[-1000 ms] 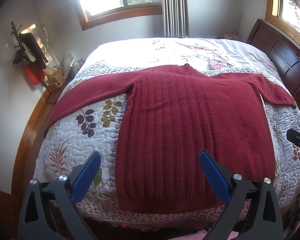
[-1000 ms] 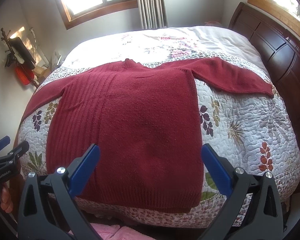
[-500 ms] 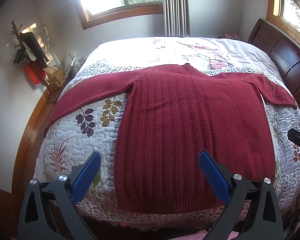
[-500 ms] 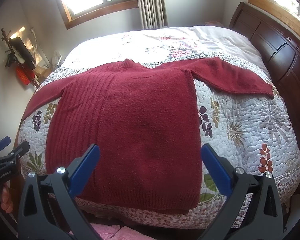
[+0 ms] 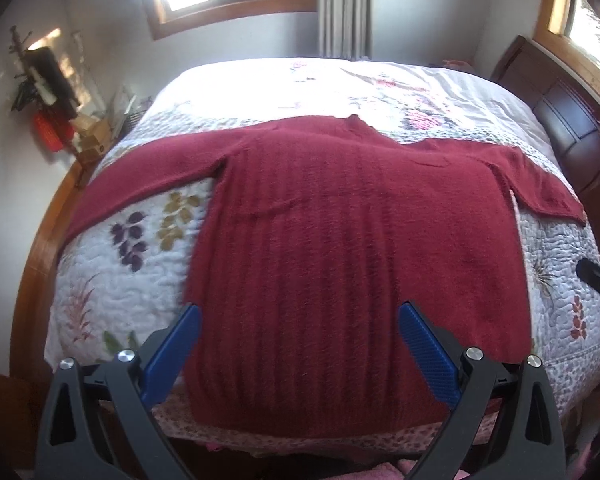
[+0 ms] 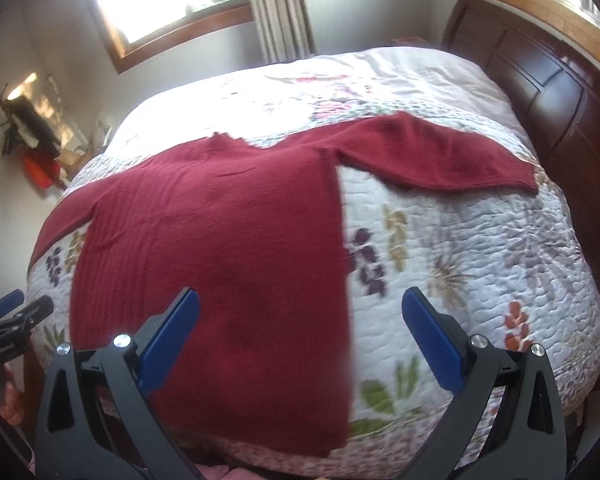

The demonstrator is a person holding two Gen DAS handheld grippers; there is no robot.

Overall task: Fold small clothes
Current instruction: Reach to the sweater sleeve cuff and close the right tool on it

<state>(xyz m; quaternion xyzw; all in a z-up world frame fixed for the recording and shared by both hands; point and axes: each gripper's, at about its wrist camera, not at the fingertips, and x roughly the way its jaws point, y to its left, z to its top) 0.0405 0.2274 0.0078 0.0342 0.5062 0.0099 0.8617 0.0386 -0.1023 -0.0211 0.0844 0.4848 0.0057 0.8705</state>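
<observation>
Red sweater (image 5: 340, 248) lies flat, unfolded, on the bed's floral quilt (image 5: 132, 280), sleeves spread to both sides, hem at the near edge. Left tool (image 5: 296, 344) hangs above the hem, blue-padded jaws wide apart, holding nothing. Right tool (image 6: 300, 332) likewise spread and empty, over the sweater's right edge. White lettering on the left tool's body, seen from the right wrist, too blurred to read.

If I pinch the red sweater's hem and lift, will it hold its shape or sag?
The red sweater will probably sag: it is a soft knit that follows the quilt's curve. Being thick and ribbed, it looks fairly heavy, so the sleeves may drag. Its fuzzy surface should grip rather than slip between the open left tongs.
</observation>
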